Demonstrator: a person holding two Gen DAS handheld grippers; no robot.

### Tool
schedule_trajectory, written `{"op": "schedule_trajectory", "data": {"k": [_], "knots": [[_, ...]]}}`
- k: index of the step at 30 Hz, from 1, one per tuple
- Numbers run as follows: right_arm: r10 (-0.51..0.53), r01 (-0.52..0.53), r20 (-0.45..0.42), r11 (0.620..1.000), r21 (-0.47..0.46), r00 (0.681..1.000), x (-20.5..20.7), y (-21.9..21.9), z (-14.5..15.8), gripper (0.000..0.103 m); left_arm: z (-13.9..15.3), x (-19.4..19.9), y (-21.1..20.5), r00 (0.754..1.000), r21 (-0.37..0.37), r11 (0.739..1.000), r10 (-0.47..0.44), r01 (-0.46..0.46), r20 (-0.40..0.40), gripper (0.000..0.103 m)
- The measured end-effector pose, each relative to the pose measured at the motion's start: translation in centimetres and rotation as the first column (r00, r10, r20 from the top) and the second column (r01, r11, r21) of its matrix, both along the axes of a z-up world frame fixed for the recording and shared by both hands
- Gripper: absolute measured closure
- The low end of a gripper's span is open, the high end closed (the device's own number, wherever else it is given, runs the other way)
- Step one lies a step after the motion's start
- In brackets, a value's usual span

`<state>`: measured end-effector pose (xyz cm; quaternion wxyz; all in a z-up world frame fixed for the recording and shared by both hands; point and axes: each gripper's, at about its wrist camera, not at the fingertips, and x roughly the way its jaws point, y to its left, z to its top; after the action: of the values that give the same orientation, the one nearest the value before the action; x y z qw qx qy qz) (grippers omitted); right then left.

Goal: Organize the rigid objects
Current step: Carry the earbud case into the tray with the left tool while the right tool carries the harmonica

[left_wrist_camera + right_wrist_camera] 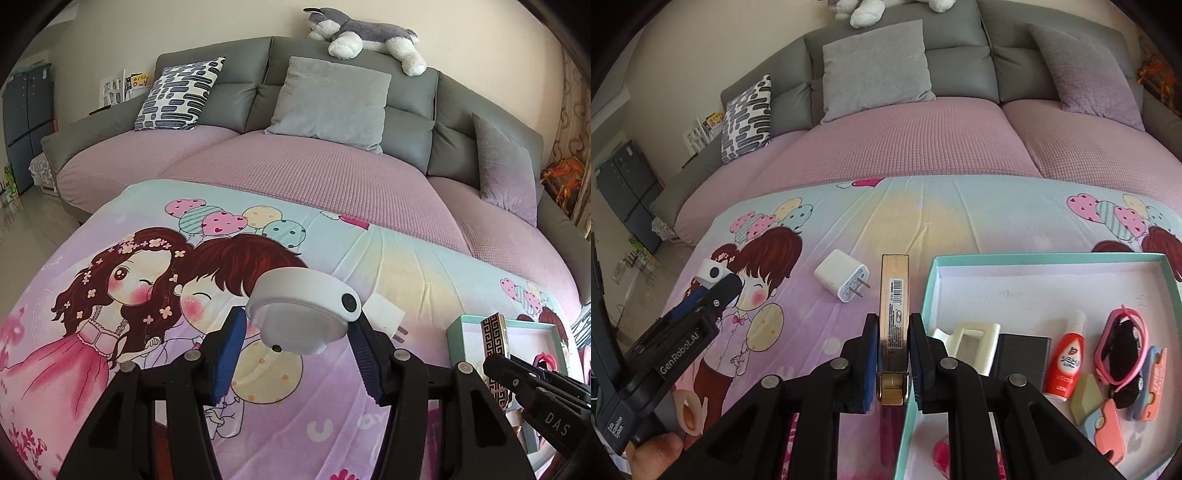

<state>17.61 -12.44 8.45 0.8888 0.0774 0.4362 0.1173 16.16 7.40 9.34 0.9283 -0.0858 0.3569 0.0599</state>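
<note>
- Nearest to the right wrist camera: right gripper (894, 354), jaws clamped on a slim gold case (894, 295) with a barcode label, held up above the printed sheet (923, 214), just left of the box wall.
- Nearest to the left wrist camera: left gripper (295, 343), jaws about half apart and pressed on both sides of a white round device (306, 306) with a small dark lens on its edge; device tilted and clear of the sheet.
- Just right of the gold case: teal box (929, 295), already loaded with a cream holder (975, 343), a black flat item (1023, 354), a red tube (1065, 358), pink sunglasses (1123, 350) and some pastel pieces (1108, 424) near the front corner.
- Lower left in the right wrist view: a bare hand (653, 458) under the handle of the left tool, and a beige ring-shaped piece (690, 410) beside it on the sheet; hard to say what it is.
- A little further on the sheet: white wall charger (844, 278), prongs toward the gold case, lying alone, not yet collected.
- Far behind: pink-covered sofa (314, 173) with grey cushions and a plush dog (365, 33) on the backrest.
- Step in hand, as a judgement: both items lifted, on the way into the box.
- Next move probably needs: carrying the gold case right over the box wall, lowering into the free white area at the back, then opening; same for the round device, with care not to knock the tube.
</note>
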Motion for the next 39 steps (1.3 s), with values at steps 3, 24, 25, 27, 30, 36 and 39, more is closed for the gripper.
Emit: {"op": "schedule_trajectory", "data": {"k": [3, 24, 25, 27, 30, 36, 39], "knots": [[-0.044, 0.044, 0.006, 0.999, 0.016, 0.999, -0.9, -1.6, 0.6, 0.086, 0.8, -0.2, -0.9, 1.000, 0.026, 1.000, -0.011, 0.011, 0.011, 0.045], [-0.343, 0.343, 0.012, 0.939, -0.024, 0.939, -4.5, -14.2, 0.8, 0.086, 3.4, -0.4, -11.5, 0.965, 0.062, 0.964, -0.259, 0.257, 0.036, 0.045], [-0.350, 0.350, 0.013, 0.936, -0.023, 0.937, -4.6, -14.7, 0.8, 0.086, 3.4, -0.3, -12.2, 0.960, 0.061, 0.959, -0.277, 0.275, 0.031, 0.045], [-0.365, 0.366, 0.015, 0.930, -0.032, 0.931, -4.8, -15.5, 0.8, 0.086, 3.3, -0.3, -13.6, 0.949, 0.046, 0.948, -0.315, 0.314, 0.016, 0.045], [-0.390, 0.391, 0.016, 0.920, -0.040, 0.920, -5.1, -16.8, 0.8, 0.086, 2.8, -0.3, -15.6, 0.931, 0.016, 0.931, -0.364, 0.364, -0.007, 0.045], [-0.472, 0.472, 0.014, 0.880, -0.055, 0.882, -5.9, -19.9, 0.8, 0.086, 2.0, -0.4, -19.6, 0.899, 0.047, 0.898, -0.436, 0.438, -0.046, 0.045], [-0.502, 0.501, 0.017, 0.862, -0.070, 0.865, -6.4, -21.2, 0.9, 0.086, 1.4, -0.4, -21.3, 0.881, 0.038, 0.882, -0.467, 0.471, -0.074, 0.045]]}}
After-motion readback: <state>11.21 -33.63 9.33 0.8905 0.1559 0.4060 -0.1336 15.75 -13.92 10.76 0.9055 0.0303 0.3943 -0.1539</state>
